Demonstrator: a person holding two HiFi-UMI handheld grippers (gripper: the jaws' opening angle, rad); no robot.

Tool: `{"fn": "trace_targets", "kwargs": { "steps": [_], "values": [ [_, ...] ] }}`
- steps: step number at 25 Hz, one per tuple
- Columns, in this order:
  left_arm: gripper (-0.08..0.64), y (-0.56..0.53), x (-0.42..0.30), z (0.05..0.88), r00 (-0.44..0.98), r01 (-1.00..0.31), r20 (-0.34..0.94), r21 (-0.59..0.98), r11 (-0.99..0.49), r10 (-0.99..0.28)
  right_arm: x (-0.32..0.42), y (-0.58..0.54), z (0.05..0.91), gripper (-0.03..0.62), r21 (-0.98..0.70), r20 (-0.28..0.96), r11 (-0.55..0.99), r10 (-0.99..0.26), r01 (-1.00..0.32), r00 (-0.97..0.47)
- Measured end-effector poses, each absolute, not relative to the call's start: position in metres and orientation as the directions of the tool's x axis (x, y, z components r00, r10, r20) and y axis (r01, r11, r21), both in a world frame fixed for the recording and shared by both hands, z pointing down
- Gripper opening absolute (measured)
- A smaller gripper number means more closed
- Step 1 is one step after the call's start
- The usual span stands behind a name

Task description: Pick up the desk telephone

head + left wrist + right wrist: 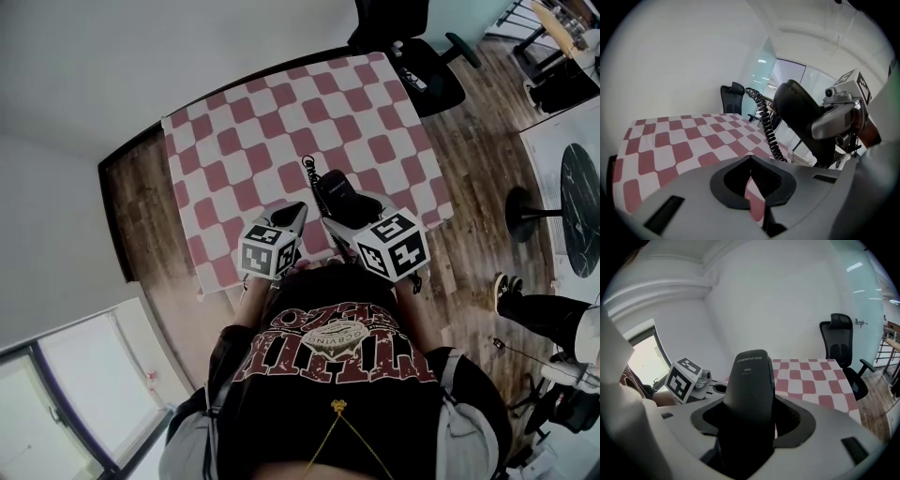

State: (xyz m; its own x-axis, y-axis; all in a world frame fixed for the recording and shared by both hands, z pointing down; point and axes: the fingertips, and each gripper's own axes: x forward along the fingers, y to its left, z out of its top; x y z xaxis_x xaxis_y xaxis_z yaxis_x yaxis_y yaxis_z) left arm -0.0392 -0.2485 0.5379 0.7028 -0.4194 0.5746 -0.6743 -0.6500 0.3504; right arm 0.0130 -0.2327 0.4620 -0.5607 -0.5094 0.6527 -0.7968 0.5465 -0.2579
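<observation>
A black telephone handset (335,190) with a coiled cord (308,170) is held over the near edge of the table with the red-and-white checked cloth (281,122). My right gripper (345,214) is shut on the handset (750,385), which stands upright between its jaws and hides the gap. My left gripper (292,216) hovers just left of it, shut with nothing held; only a thin slit of cloth shows between its jaws (751,180). In the left gripper view the handset (801,117) and the hanging cord (768,126) are at the right, clamped in the right gripper (836,117).
A black office chair (417,56) stands at the table's far right corner, also in the right gripper view (841,338). Wooden floor surrounds the table. A round dark table (581,206) and another person's legs (544,314) are at the right.
</observation>
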Motion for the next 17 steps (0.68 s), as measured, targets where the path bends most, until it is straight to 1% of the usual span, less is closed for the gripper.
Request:
{"fn": "trace_targets", "kwargs": {
  "steps": [17],
  "values": [
    [0.008,-0.2454,-0.0393,0.5425,0.704,-0.673,0.581,0.361,-0.645,-0.409,0.0111,-0.2335,0.4630,0.296,-0.256,0.658,0.556,-0.500,-0.791,-0.564]
  ]
}}
